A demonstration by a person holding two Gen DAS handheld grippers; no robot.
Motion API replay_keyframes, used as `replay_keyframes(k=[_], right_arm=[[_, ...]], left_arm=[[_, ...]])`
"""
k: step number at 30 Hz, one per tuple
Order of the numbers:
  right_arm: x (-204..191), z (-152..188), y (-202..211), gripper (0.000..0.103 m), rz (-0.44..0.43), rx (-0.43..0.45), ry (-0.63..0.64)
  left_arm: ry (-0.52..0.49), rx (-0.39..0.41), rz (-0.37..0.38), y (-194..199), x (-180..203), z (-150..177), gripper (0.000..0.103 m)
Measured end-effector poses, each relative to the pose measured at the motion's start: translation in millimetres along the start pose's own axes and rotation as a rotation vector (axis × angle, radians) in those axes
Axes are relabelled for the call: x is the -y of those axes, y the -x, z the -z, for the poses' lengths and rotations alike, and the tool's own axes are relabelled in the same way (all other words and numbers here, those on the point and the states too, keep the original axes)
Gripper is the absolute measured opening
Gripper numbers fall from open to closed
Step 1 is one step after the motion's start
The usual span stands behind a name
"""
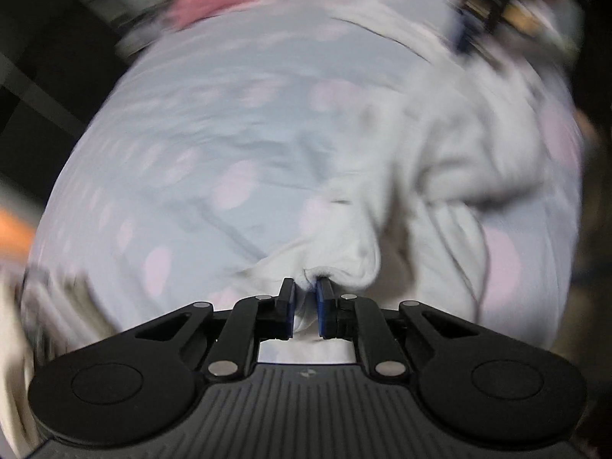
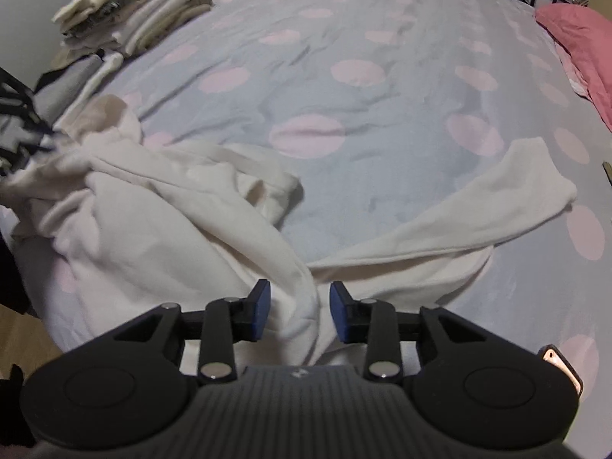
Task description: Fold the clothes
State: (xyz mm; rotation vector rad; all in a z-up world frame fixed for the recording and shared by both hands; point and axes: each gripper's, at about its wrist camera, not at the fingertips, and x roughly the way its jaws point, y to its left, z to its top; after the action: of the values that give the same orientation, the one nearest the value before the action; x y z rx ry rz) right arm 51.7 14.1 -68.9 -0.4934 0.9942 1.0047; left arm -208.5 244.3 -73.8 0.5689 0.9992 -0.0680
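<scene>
A cream-white long-sleeved garment [image 2: 160, 222] lies crumpled on a pale blue bedspread with pink dots [image 2: 344, 107]. One sleeve [image 2: 497, 199] stretches out to the right. My right gripper [image 2: 300, 306] is open, its jaws on either side of a fold of the garment's edge. In the blurred left wrist view my left gripper [image 1: 306, 294] is shut on a bunched edge of the same white garment [image 1: 440, 160], which trails away up and to the right.
A stack of folded clothes [image 2: 134, 7] sits at the bed's far left, with darker clothes [image 2: 57, 80] beside it. A pink pillow [image 2: 581, 46] lies at the far right. Wooden floor [image 2: 23, 325] shows past the bed's left edge.
</scene>
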Motion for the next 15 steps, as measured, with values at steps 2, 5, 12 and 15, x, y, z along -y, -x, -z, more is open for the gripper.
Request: replay_keyframes(k=[2, 5, 12, 15], right_arm=[[4, 2, -4, 0.024, -0.018, -0.019, -0.044], [5, 3, 1, 0.01, -0.025, -0.001, -0.09], [-22, -19, 67, 0.009, 0.139, 0.265, -0.009], [-38, -37, 110, 0.009, 0.237, 0.404, 0.058]], left_arm=[[0.138, 0.017, -0.039, 11, -17, 5, 0.009], [0.305, 0.045, -0.089, 21, -41, 4, 0.007], [0.569, 0.138, -0.208, 66, -78, 2, 0.006], [0.629, 0.22, -0.272, 106, -101, -1, 0.006]])
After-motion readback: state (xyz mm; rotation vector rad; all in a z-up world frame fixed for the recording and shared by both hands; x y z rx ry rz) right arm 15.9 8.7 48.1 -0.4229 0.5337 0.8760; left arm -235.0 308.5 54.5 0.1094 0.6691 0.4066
